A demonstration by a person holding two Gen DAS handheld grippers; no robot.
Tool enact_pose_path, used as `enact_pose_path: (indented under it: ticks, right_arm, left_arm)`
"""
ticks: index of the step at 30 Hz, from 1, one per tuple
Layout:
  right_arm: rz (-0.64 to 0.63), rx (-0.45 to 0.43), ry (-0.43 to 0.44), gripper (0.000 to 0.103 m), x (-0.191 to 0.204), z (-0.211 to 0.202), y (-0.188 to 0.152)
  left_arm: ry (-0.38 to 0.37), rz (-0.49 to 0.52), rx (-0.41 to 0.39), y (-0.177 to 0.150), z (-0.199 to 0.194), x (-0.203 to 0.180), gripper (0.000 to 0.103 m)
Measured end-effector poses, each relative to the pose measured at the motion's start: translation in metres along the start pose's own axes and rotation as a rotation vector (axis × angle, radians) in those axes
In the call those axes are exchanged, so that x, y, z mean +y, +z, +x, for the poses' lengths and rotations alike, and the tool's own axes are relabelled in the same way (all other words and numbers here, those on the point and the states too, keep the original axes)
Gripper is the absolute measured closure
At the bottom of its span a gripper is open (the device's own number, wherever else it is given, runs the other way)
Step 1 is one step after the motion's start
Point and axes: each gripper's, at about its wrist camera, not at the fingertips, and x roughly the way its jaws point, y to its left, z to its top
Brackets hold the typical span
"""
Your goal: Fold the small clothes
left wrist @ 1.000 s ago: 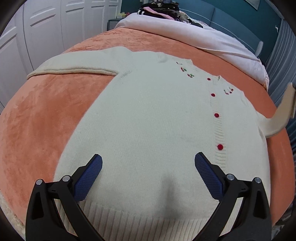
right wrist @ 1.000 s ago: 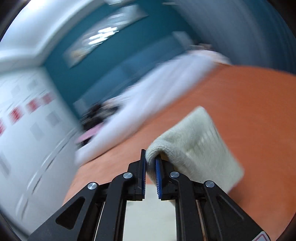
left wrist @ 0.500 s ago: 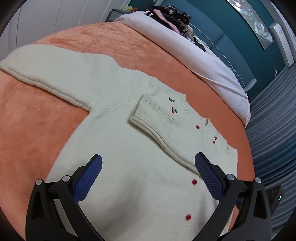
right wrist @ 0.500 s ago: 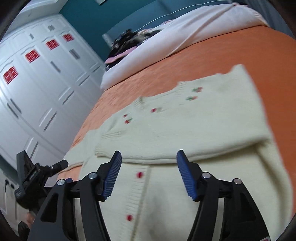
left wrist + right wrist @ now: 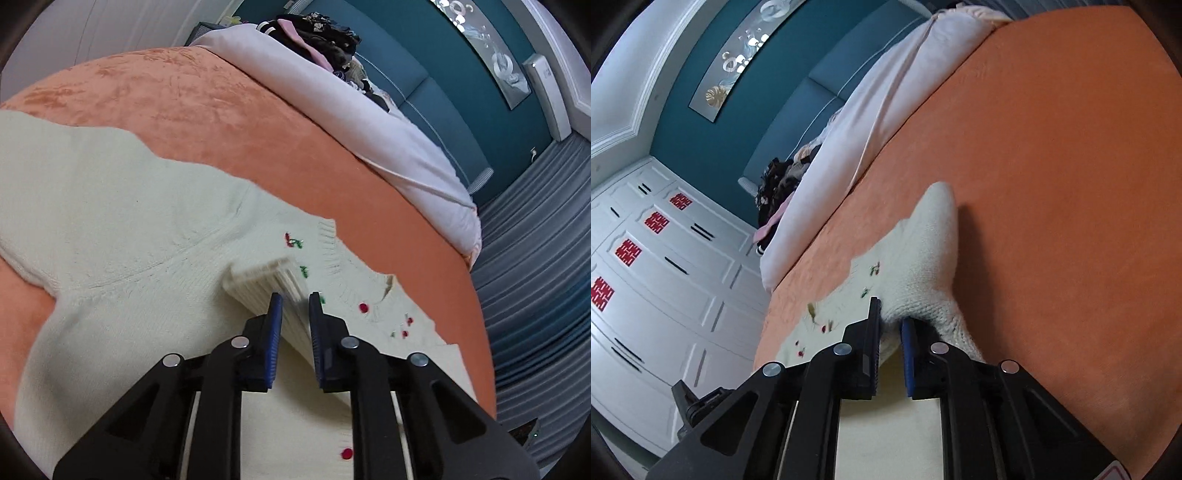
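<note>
A cream knit cardigan (image 5: 122, 206) with red buttons and small cherry embroidery lies flat on the orange bedspread (image 5: 207, 110). One sleeve is folded across its chest. My left gripper (image 5: 295, 308) is shut on the ribbed cuff (image 5: 266, 280) of that folded sleeve, near the neckline. In the right wrist view my right gripper (image 5: 889, 325) is shut on a fold of the cardigan's shoulder (image 5: 923, 258), lifting it a little off the orange bedspread (image 5: 1052, 184).
A pale pink duvet (image 5: 332, 110) lies bunched along the far side of the bed, with a pile of dark clothes (image 5: 317, 33) behind it. White wardrobe doors (image 5: 646, 295) stand to the left. Grey curtains (image 5: 535, 258) hang on the right.
Both grippers were open half a second ago. The left has moved forward and closed on the folded sleeve's cuff; the right has closed on the shoulder fold.
</note>
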Motion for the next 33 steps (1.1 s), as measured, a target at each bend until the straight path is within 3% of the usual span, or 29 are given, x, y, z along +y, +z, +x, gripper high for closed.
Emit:
enact_pose_path:
  ticks: [2, 3, 5, 6, 9, 11, 13, 16, 20, 23, 25, 28, 30, 31, 33]
  right_arm:
    - [0.019, 0.098, -0.127, 0.093, -0.032, 0.019, -0.008]
    - [0.038, 0.127, -0.126, 0.096, -0.046, 0.024, -0.014]
    - [0.041, 0.119, -0.098, 0.092, -0.041, 0.013, -0.013]
    - [0.015, 0.121, -0.120, 0.087, -0.034, 0.007, -0.013]
    - [-0.085, 0.071, -0.169, 0.085, -0.011, -0.015, -0.019]
    - [-0.180, 0.024, -0.194, 0.085, 0.006, -0.029, -0.024]
    - [-0.251, 0.027, -0.194, 0.085, 0.022, -0.029, -0.027]
    - [-0.338, 0.093, -0.157, 0.085, 0.053, -0.002, -0.036]
    - [-0.396, 0.109, -0.152, 0.085, 0.074, 0.013, -0.055]
    - [-0.370, 0.073, -0.126, 0.085, 0.074, 0.008, -0.048]
    - [-0.359, 0.038, -0.118, 0.085, 0.063, -0.006, -0.036]
    - [-0.293, 0.039, -0.166, 0.085, 0.038, -0.003, -0.017]
    - [-0.292, 0.071, -0.273, 0.086, 0.013, 0.009, -0.017]
    - [-0.301, 0.117, -0.325, 0.096, 0.000, 0.019, -0.020]
    - [-0.298, 0.113, -0.281, 0.097, -0.015, 0.020, -0.028]
  left_arm:
    - [0.058, -0.035, 0.066, -0.010, 0.020, 0.021, 0.089]
    - [0.062, -0.061, 0.080, -0.016, 0.025, 0.033, 0.095]
    - [0.021, -0.073, 0.051, -0.021, 0.020, 0.044, 0.097]
    - [0.009, -0.084, 0.051, -0.022, 0.018, 0.046, 0.097]
    - [-0.021, -0.115, 0.047, -0.024, 0.012, 0.053, 0.097]
    - [-0.050, -0.162, 0.044, -0.026, 0.001, 0.058, 0.082]
    - [-0.104, -0.223, 0.011, -0.028, -0.017, 0.066, 0.041]
    - [-0.152, -0.328, -0.024, -0.025, -0.033, 0.075, 0.016]
    - [-0.157, -0.372, 0.055, -0.019, -0.011, 0.059, 0.013]
    - [-0.158, -0.327, 0.101, -0.018, 0.009, 0.035, 0.018]
    - [-0.125, -0.284, 0.125, -0.017, 0.021, 0.026, 0.056]
    - [-0.078, -0.295, 0.145, -0.022, 0.030, 0.042, 0.090]
    - [-0.130, -0.336, 0.144, -0.029, 0.027, 0.061, 0.090]
    - [-0.148, -0.338, 0.142, -0.031, 0.024, 0.065, 0.090]
    - [-0.163, -0.309, 0.122, -0.033, 0.010, 0.068, 0.089]
